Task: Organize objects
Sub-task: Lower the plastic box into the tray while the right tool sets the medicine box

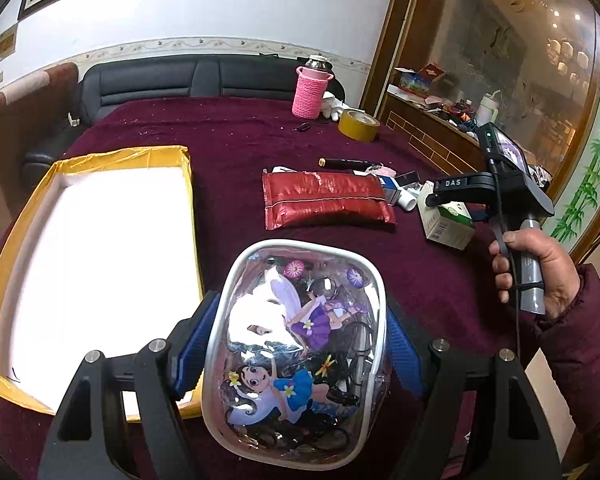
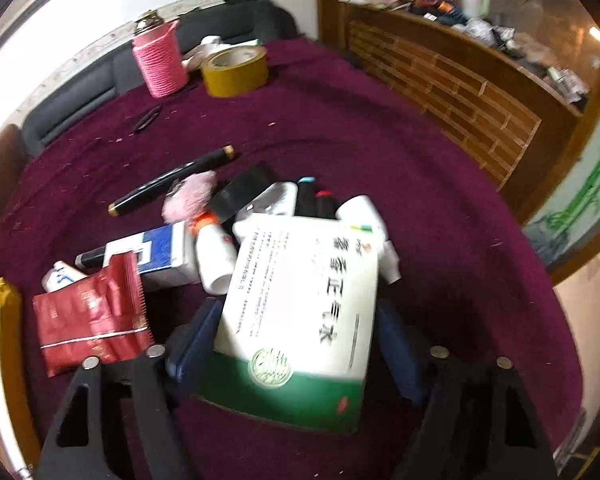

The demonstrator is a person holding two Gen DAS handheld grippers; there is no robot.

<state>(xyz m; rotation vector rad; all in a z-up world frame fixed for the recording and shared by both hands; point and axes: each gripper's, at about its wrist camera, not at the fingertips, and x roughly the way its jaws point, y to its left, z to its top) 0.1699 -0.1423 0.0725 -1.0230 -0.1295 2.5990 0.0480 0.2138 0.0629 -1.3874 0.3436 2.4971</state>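
Your left gripper (image 1: 296,344) fingers clench the clear pouch (image 1: 296,352) beside the yellow box (image 1: 100,160); lower it in. Your right gripper (image 2: 292,340) fingers squeeze the medicine box (image 2: 300,300); carry it over next.

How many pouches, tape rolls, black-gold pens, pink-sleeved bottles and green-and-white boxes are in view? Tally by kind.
Pouches: 2, the clear cartoon pouch and the red foil pouch
Tape rolls: 1, the yellow tape roll
Pens: 1, the black-gold pen
Bottles: 1, the pink-sleeved bottle
Boxes: 1, the green-and-white box
Total: 6
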